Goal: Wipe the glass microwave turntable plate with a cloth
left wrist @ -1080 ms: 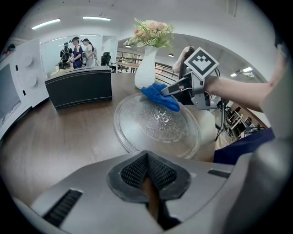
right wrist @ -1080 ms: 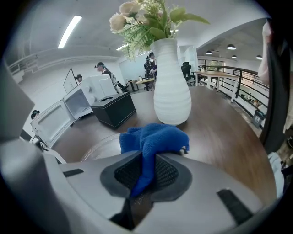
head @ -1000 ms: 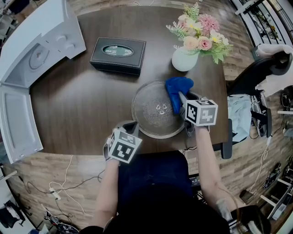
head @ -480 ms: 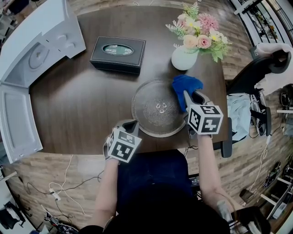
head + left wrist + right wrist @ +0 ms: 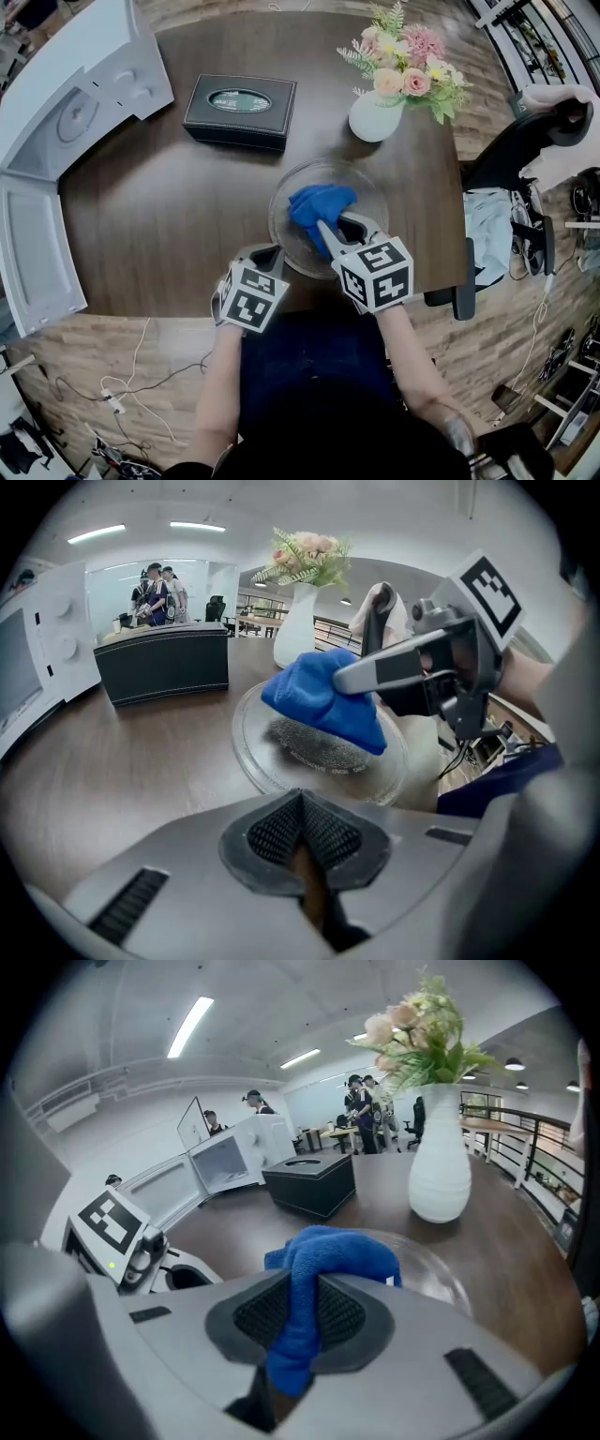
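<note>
1. Jaws of the right gripper (image 5: pixel 295 1330) are closed tight on the one blue cloth (image 5: pixel 328 1251), which is pinched between the pads and bunched ahead of them.
2. One glass turntable plate (image 5: pixel 281 239) is seen on the dark table (image 5: pixel 169 206), and the cloth is pressed onto its middle.
3. Jaws of the left gripper (image 5: pixel 302 841) are brought together with nothing held, just beside the plate's near rim.
4. One white vase of flowers (image 5: pixel 373 117), one black box (image 5: pixel 239 112) and one open microwave (image 5: pixel 75 103) are set farther back.
</note>
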`<state>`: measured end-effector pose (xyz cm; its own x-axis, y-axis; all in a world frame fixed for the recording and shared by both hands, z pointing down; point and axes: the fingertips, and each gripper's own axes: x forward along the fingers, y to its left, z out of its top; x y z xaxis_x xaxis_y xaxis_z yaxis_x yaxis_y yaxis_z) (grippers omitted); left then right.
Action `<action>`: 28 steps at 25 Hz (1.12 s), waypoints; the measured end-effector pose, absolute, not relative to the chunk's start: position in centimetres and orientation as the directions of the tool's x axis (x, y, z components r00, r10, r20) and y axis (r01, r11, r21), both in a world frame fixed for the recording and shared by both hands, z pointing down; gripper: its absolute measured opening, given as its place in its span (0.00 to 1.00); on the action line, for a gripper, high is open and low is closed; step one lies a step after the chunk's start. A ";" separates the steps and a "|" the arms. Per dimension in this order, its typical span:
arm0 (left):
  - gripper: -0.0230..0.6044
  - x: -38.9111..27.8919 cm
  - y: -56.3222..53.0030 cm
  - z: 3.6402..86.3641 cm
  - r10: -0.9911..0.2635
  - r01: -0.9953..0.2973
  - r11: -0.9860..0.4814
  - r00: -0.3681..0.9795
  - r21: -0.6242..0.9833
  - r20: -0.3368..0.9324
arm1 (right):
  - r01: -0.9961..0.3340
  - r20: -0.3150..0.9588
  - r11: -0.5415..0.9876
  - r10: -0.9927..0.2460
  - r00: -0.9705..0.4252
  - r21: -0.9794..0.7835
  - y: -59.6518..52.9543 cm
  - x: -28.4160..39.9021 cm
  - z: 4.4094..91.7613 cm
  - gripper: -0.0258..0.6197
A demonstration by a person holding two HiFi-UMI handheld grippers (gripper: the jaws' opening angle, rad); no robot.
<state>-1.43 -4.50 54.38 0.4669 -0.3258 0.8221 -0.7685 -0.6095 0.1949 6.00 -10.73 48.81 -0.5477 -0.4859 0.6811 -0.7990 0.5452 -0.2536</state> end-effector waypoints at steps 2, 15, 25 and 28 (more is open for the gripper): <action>0.04 -1.4 -4.5 54.5 -0.328 -0.770 -0.607 0.469 0.198 0.820 | -0.764 0.666 0.575 -0.450 -0.594 -0.292 -9.8 3.9 48.8 0.12; 0.04 -1.4 -4.4 54.4 -0.338 -0.768 -0.608 0.481 0.203 0.809 | -0.696 0.734 0.661 -0.320 -0.599 -0.279 -6.8 -0.8 53.0 0.11; 0.04 -1.5 -4.4 54.4 -0.337 -0.768 -0.607 0.483 0.206 0.808 | -0.702 0.752 0.664 -0.319 -0.576 -0.256 -7.3 -0.1 53.6 0.11; 0.04 -1.4 -4.4 54.4 -0.338 -0.769 -0.604 0.483 0.208 0.808 | -0.708 0.750 0.656 -0.325 -0.576 -0.260 -7.5 0.4 53.7 0.11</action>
